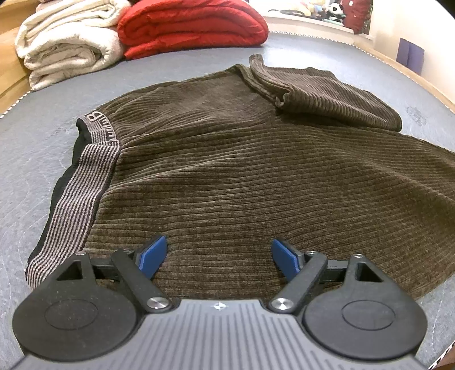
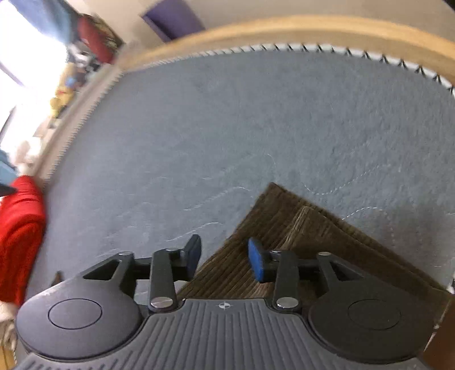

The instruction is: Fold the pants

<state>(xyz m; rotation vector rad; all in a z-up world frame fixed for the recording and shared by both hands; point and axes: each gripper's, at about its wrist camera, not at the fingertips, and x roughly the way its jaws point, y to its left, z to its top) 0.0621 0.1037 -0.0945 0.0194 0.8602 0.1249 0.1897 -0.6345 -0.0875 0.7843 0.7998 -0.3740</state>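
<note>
A big letter B [image 1: 95, 116] is showing on the striped stretchy waistband [image 1: 82, 196] of the brown ribbed corduroy pants [image 1: 227, 170]; the smaller letters after it are too tiny to read.

The pants are lying spread out on the grey quilted mattress [image 1: 28, 159]. The cloth is soft with thin lines running across it. The waistband is sitting at the left edge of the pants, with black cloth showing along its outer side. At the far right part of the pants, one leg end [image 1: 318, 91] is lying folded back on top.

The left gripper [image 1: 219, 260] is hanging just over the near part of the pants, its blue pads spread wide, holding nothing.

Only the left view is showing the waistband, the folded cream blanket [image 1: 68, 45] and the folded red blanket [image 1: 193, 25] beyond the pants.

The right view is blurry. It is showing a pointed corner of the pants [image 2: 284, 224] and lots of bare mattress beyond it. The right gripper [image 2: 224, 259] is partly open above that corner, gripping nothing.
</note>
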